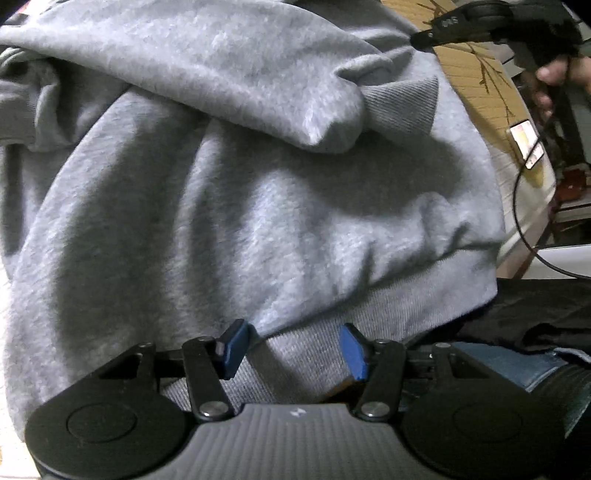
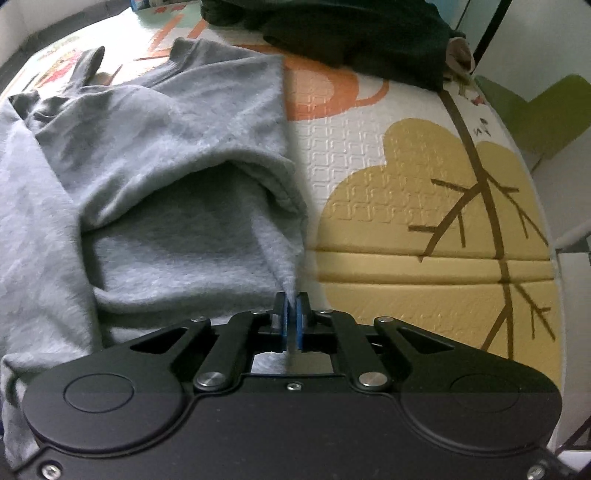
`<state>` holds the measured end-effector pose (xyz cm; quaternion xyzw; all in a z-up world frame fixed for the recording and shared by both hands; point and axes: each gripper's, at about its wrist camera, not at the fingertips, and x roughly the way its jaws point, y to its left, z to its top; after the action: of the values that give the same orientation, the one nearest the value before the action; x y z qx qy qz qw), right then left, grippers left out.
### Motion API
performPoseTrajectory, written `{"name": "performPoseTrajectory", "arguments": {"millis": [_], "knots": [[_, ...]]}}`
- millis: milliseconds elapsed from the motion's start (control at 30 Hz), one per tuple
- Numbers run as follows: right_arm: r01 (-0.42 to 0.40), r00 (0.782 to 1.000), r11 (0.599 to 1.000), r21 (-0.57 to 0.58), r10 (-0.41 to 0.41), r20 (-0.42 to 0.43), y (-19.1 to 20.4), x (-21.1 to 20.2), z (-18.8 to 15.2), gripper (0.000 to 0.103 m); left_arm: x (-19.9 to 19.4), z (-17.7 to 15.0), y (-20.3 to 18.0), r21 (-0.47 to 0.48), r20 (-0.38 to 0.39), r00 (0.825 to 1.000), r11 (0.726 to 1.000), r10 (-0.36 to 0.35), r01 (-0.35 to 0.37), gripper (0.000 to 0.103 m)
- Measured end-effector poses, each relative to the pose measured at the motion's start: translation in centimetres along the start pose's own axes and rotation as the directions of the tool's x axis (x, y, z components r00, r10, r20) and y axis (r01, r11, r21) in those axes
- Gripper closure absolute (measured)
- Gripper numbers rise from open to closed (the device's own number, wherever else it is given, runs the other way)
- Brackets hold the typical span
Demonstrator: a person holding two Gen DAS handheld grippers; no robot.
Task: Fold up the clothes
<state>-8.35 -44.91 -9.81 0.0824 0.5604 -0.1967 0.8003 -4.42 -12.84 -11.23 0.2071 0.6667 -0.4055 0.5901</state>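
Right wrist view: right tool pinches grey sweatshirt; left tool spread over its hem.

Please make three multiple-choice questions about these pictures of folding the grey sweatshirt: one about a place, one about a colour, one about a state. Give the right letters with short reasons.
1. Where does the dark heap of clothes lie in the right wrist view?
A. at the far edge of the patterned foam mat
B. on top of the grey fleece sweatshirt
C. between the fingers

2. What colour are the pads on the fingers of the left gripper?
A. red
B. blue
C. yellow

3. In what state is the right gripper?
A. wide open over the mat
B. shut on a fold of the sweatshirt
C. shut on nothing

Answers: 1 A, the heap sits beyond the sweatshirt, at the top of the mat. 2 B, both pads show blue. 3 B, grey cloth is pinched between its pads.
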Motion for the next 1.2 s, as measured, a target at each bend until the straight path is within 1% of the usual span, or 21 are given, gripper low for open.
{"name": "performPoseTrajectory", "arguments": {"millis": [67, 200, 233, 300, 367, 400, 433, 467, 500, 533, 567, 633, 700, 733, 833, 1000, 1200], "knots": [[0.018, 1.000, 1.000, -0.015, -0.018, 0.000, 0.1, 0.6, 0.2, 0.100, 0.1, 0.0, -0.3, 0.004, -0.003, 1.000, 1.000, -0.012, 0.012, 0.043], [0.059, 0.998, 0.996, -0.064, -0.059, 0.010, 0.8, 1.6, 0.1, 0.100, 0.3, -0.4, -0.8, 0.022, -0.009, 1.000, 0.999, -0.023, 0.023, 0.033], [0.065, 0.998, 0.995, -0.071, -0.064, 0.013, 0.9, 1.6, 0.1, 0.100, 0.5, -1.0, -1.0, 0.028, -0.008, 1.000, 0.999, -0.020, 0.020, 0.033], [0.063, 0.998, 0.996, -0.069, -0.063, 0.014, 0.9, 1.6, 0.1, 0.099, 0.3, -1.3, -1.0, 0.036, -0.006, 1.000, 0.999, -0.013, 0.013, 0.033], [0.049, 0.999, 0.997, -0.056, -0.048, 0.016, 0.6, 1.4, 0.1, 0.095, 0.0, -1.5, -0.9, 0.035, -0.003, 1.000, 0.999, -0.011, 0.011, 0.034], [0.042, 0.999, 0.998, -0.048, -0.041, 0.018, 0.4, 1.2, 0.1, 0.094, -0.2, -1.6, -0.7, 0.030, 0.001, 1.000, 1.000, -0.008, 0.008, 0.039], [0.036, 0.999, 0.999, -0.034, -0.035, 0.018, 0.2, 0.9, 0.1, 0.091, -0.5, -1.6, -0.5, 0.021, 0.009, 1.000, 1.000, 0.000, 0.000, 0.048], [0.030, 0.999, 0.999, -0.020, -0.030, 0.019, 0.0, 0.6, 0.1, 0.091, -1.0, -1.7, -0.3, 0.014, 0.022, 1.000, 1.000, 0.005, -0.006, 0.050], [0.027, 0.999, 1.000, -0.008, -0.027, 0.023, -0.2, 0.3, 0.1, 0.089, -1.5, -1.8, -0.1, 0.011, 0.038, 0.999, 1.000, 0.005, -0.005, 0.051], [0.029, 0.999, 1.000, -0.001, -0.029, 0.034, -0.2, -0.3, 0.1, 0.082, -2.2, -1.7, 0.2, 0.010, 0.056, 0.998, 1.000, 0.005, -0.006, 0.051], [0.026, 0.999, 1.000, 0.001, -0.026, 0.048, -0.2, -0.9, 0.0, 0.078, -3.0, -1.3, 0.6, 0.011, 0.077, 0.997, 1.000, 0.006, -0.006, 0.051], [0.018, 0.997, 1.000, 0.006, -0.019, 0.074, -0.3, -2.2, 0.0, 0.077, -4.7, -0.1, 1.9, 0.017, 0.116, 0.993, 1.000, 0.002, -0.004, 0.050], [0.008, 0.996, 1.000, 0.008, -0.009, 0.093, -0.2, -3.3, -0.1, 0.077, -6.1, 0.4, 2.4, 0.010, 0.156, 0.988, 1.000, 0.003, -0.005, 0.050], [0.000, 0.995, 1.000, 0.006, -0.001, 0.100, -0.1, -3.9, -0.2, 0.077, -6.4, 0.7, 2.8, 0.003, 0.169, 0.986, 1.000, 0.006, -0.006, 0.050], [-0.032, 0.993, 0.999, -0.002, 0.032, 0.113, 0.5, -5.4, -0.5, 0.077, -6.0, 1.5, 2.0, -0.028, 0.199, 0.980, 1.000, 0.015, -0.010, 0.050], [-0.089, 0.990, 0.996, -0.026, 0.092, 0.104, 1.9, -7.4, -1.3, 0.077, -6.3, 1.7, 2.2, -0.050, 0.222, 0.975, 0.999, 0.024, -0.013, 0.050], [-0.162, 0.985, 0.986, -0.046, 0.164, 0.050, 3.6, -8.7, -3.5, 0.079, -6.6, 1.3, 4.1, -0.099, 0.247, 0.968, 0.995, 0.032, -0.008, 0.050]]}}
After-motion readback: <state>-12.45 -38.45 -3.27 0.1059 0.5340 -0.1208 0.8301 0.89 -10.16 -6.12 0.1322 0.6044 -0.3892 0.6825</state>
